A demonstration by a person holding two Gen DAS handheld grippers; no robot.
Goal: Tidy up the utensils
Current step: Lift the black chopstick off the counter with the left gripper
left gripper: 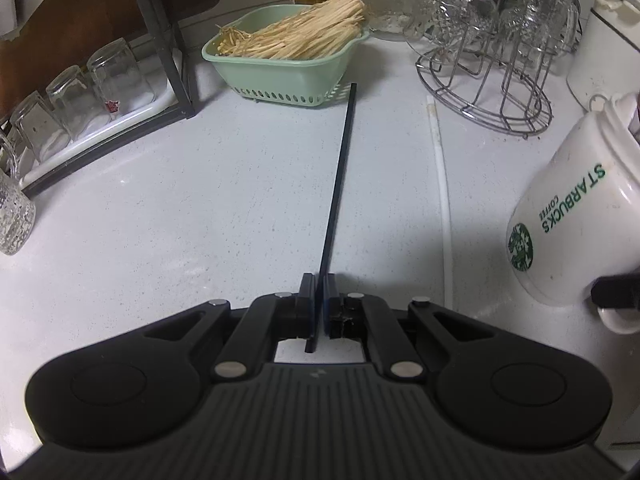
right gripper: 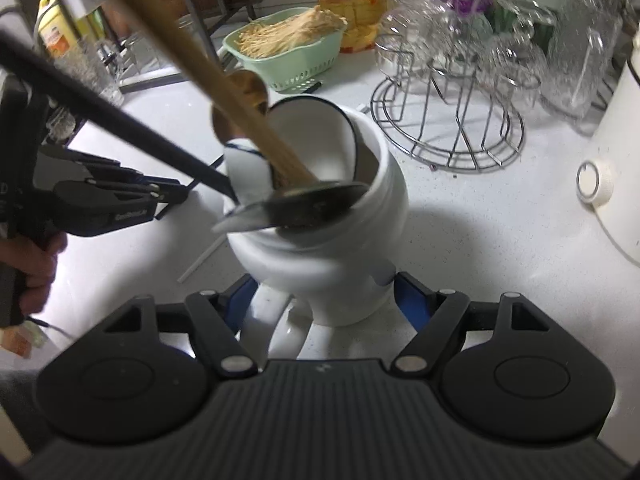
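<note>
- The black chopstick [left gripper: 340,184] is clenched between the pads of the left claw [left gripper: 319,300], its far end pointing toward the green basket [left gripper: 280,76] at the back of the table [left gripper: 160,220]. In the right wrist view it slants toward the mug's mouth, its tip at the rim or just inside; I cannot tell which.
- The white mug [right gripper: 320,248], the utensil holder, is gripped around its body by the right claw [right gripper: 320,308] and held tilted.
- Already in the mug: a wooden handle [right gripper: 224,80], a dark spoon bowl [right gripper: 316,204] and a blue-rimmed white spoon [right gripper: 248,168]; one brown spoon bowl [right gripper: 244,88] shows behind.
- Judged progress: well along; this chopstick is not yet dropped in.
- Left on the table: one white chopstick [left gripper: 442,184], lying beside the wire rack [left gripper: 484,92].
- Count: two claws, one mug, two chopsticks, about four utensils in the mug.
</note>
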